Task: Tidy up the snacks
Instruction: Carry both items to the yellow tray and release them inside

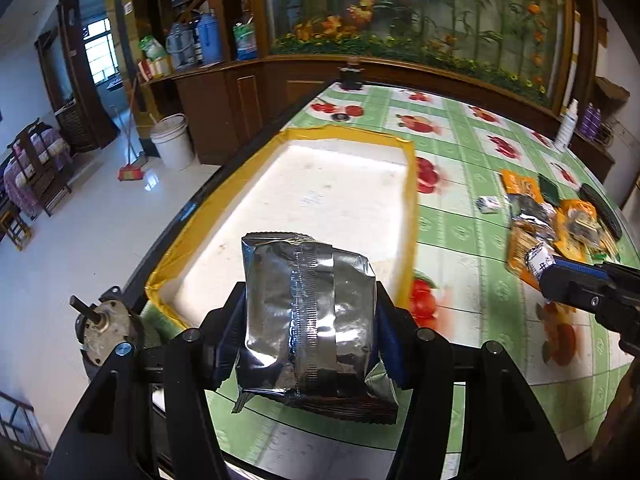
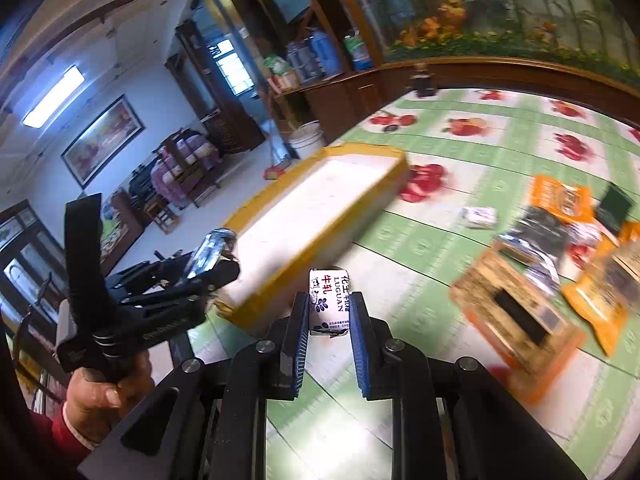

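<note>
Left wrist view first: the left gripper (image 1: 310, 332) is clamped on a silver foil snack bag (image 1: 310, 316), back seam facing the camera, pads pressing in on both sides. The bag hangs just over the near end of a shallow white tray with a yellow taped rim (image 1: 410, 200), which sits on the table with the green fruit-print cloth (image 1: 472, 216). The tray looks bare inside. Off to the right there's a loose pile of orange and dark snack packets (image 1: 560, 224) on the cloth, plus one small white packet (image 1: 490, 204) lying on its own between the pile and the tray. The right gripper (image 1: 546, 268) pokes in from the right edge, pinching a small white candy (image 1: 538, 260).

Right wrist view: the right gripper (image 2: 329, 312) is squeezed tight on that white candy (image 2: 329, 304), a little wrapped block with red and blue print that sticks up between the blue pads. The tray (image 2: 320, 256) is just ahead and to the left; the snack pile (image 2: 552, 248) is blurred on the right. At left, a hand (image 2: 100, 396) with a red sleeve holds the left gripper (image 2: 216, 258), the foil bag (image 2: 210, 250) glinting in its jaws at the tray's near corner.
</note>
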`<state>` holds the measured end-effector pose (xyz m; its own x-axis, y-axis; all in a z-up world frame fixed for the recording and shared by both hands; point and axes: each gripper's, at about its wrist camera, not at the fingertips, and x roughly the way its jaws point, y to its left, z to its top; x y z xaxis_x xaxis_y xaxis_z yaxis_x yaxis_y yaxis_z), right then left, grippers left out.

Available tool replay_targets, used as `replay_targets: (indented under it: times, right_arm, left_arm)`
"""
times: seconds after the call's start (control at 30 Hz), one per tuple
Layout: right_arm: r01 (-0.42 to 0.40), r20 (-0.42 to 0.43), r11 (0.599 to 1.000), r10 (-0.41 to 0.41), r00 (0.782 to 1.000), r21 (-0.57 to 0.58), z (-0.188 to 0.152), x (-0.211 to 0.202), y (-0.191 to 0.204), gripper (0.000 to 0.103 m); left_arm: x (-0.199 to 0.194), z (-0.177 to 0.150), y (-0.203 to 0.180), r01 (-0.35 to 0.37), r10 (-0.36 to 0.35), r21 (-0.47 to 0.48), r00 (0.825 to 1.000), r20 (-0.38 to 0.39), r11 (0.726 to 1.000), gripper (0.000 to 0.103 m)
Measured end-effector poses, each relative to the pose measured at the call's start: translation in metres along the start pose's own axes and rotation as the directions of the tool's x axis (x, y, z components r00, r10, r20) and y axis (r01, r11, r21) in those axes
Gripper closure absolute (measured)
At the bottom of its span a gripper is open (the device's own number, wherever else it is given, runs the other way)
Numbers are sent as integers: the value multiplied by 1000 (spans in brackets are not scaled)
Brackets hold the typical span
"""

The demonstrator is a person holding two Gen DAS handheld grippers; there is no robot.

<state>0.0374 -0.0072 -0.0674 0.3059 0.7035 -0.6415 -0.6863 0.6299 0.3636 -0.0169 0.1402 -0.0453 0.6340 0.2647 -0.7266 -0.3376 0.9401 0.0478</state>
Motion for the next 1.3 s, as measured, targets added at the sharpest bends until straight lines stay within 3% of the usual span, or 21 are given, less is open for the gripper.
replay_targets:
  times: [0.37,0.6,0.9,1.1,1.23,1.3]
  right_arm:
    - [-43,-60,996,38,997,-82,40,77,42,82]
    - [-36,-114,991,21,993,-127,54,122,58,82]
    - [52,-141,975,-83,987,-216,56,157,66,82]
    - [78,-141,971,-112,984,-225,58,164,64,80]
    - [99,-120,967,-130,984,-235,58,155,66,68]
    - [108,-111,967,-136,984,-233,59,151,64,63]
  left_arm:
    - [29,14,44,-45,43,-83,999,-23,996,45]
    - [50,13,57,-58,50,-108,996,-73,993,45]
    - [66,17,63,-85,75,-101,993,-96,991,45]
    - [75,20,70,-51,33,-140,991,-129,989,45]
    - [73,19,67,-64,50,-113,991,-127,992,42]
    - [73,20,65,-75,62,-103,990,-125,992,36]
